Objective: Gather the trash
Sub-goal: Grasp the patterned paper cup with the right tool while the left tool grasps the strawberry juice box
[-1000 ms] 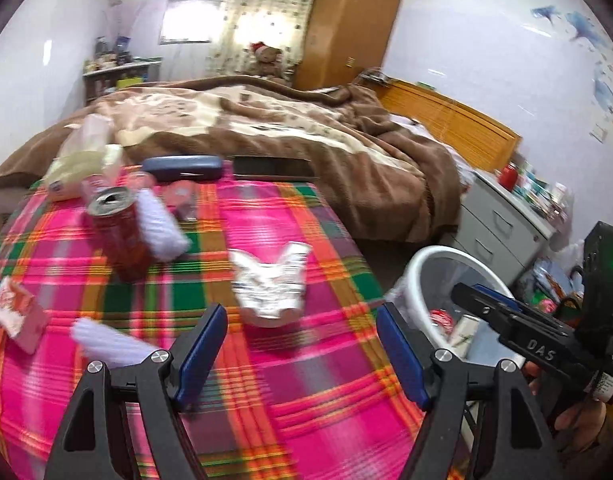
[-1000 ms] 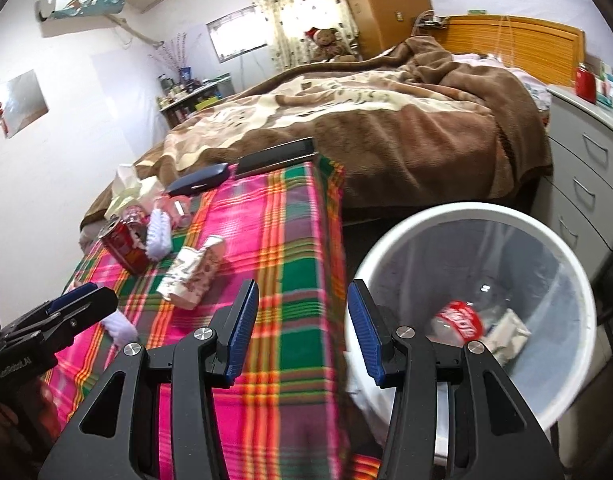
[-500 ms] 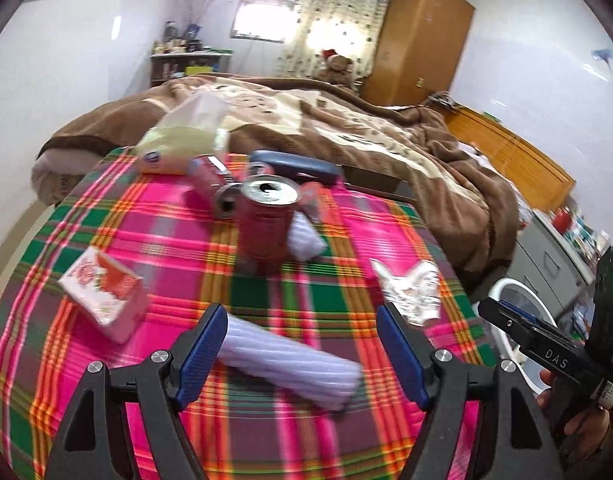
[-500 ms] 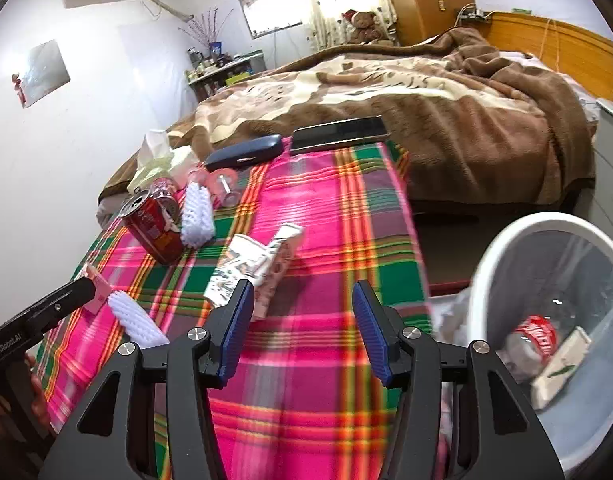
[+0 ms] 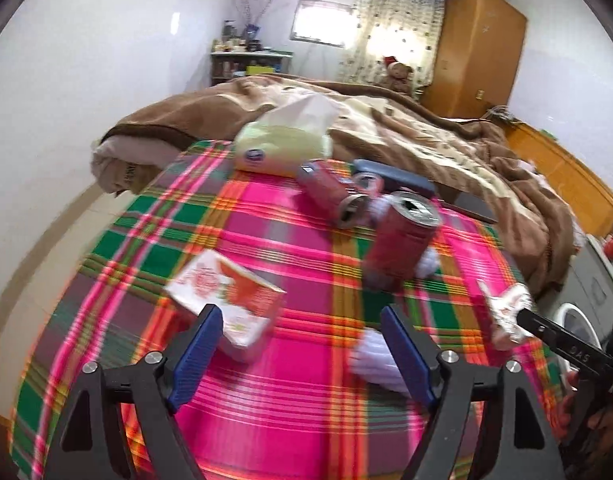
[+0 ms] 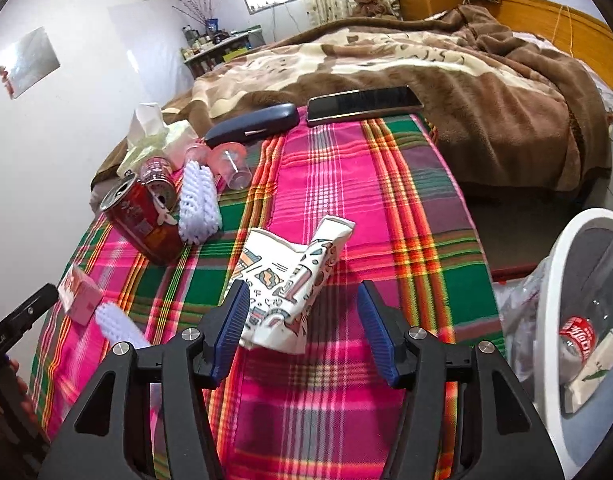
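On the plaid tablecloth [image 5: 298, 412] lie a small red-and-white carton [image 5: 230, 300], an upright red can [image 5: 402, 240], a red can on its side [image 5: 326, 192] and a white foam net [image 5: 374, 356]. My left gripper [image 5: 302, 344] is open and empty, its left finger just in front of the carton. My right gripper [image 6: 302, 320] is open and empty, right behind a crumpled printed paper cup [image 6: 290, 276]. The white trash bin [image 6: 562, 292] stands at the right, holding a bottle [image 6: 578, 336] and a carton.
A tissue pack [image 5: 282, 148], a dark glasses case [image 6: 254, 124], a phone [image 6: 362, 104], pink plastic cups [image 6: 230, 160] and a second foam net [image 6: 198, 200] sit at the table's far side. The bed with a brown blanket [image 6: 466, 68] lies beyond.
My left gripper has swung left, from the foam net to the red-and-white carton. My right gripper has moved from the bin toward the crumpled paper cup. Both stay open.
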A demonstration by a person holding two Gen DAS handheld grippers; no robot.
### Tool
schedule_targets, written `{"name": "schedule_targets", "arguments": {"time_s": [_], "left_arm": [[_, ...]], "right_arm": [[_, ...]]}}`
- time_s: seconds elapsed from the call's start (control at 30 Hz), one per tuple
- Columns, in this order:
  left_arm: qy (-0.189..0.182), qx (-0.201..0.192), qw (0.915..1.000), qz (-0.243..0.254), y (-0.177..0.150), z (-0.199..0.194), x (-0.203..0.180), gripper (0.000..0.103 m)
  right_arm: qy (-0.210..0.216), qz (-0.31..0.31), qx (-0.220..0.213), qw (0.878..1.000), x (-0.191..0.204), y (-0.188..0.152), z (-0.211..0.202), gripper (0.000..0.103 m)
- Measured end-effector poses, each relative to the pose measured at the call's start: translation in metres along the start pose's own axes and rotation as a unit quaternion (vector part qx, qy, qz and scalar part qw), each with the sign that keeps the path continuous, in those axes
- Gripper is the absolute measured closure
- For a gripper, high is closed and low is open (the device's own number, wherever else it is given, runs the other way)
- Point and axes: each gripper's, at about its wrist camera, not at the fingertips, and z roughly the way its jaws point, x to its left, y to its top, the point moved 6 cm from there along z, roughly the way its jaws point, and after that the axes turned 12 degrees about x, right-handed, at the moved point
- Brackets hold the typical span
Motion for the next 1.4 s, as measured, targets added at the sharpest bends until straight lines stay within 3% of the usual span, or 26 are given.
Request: {"name": "schedule_targets", "arguments": {"time_s": [0.1, 0.33, 0.47, 0.57, 0.87, 1.17, 1.33, 1.4], "left_arm": [[0.017, -0.006, 0.9992, -0.035, 0.004, 0.002, 0.023, 0.021], [0.018, 0.038, 0.9960, -0.080, 0.008, 0.029, 0.053, 0.015], [0.014, 0.047, 0.9948, -0.089, 0.012, 0.041, 0.056, 0.015], [0.007, 0.062, 0.9939, -0.091, 0.016, 0.054, 0.054, 0.015], [0.023, 0.071, 0.9954, -0.059, 0.035, 0.076, 0.039, 0.015], [0.020, 0.090, 0.9956, 0.016, 0.026, 0.087, 0.008, 0.015], [0.056, 0.092, 0.9942, -0.002, 0.025, 0.089, 0.023, 0.015], [0.052, 0.092, 0.9943, -0.013, 0.025, 0.088, 0.029, 0.016]], "right_arm": [[-0.004, 0.001, 0.007, 1.000, 0.003, 0.002, 0.007, 0.046], [-0.014, 0.000, 0.019, 1.000, 0.009, 0.004, 0.018, 0.047], [-0.016, 0.000, 0.015, 1.000, 0.009, 0.006, 0.018, 0.072], [-0.015, -0.003, 0.013, 1.000, 0.010, 0.006, 0.017, 0.080], [-0.016, -0.013, 0.010, 1.000, 0.012, 0.006, 0.018, 0.082], [-0.014, -0.011, 0.010, 1.000, 0.012, 0.006, 0.019, 0.082], [-0.014, -0.010, 0.009, 1.000, 0.012, 0.006, 0.020, 0.082], [-0.014, -0.009, 0.008, 1.000, 0.011, 0.006, 0.019, 0.082]]}}
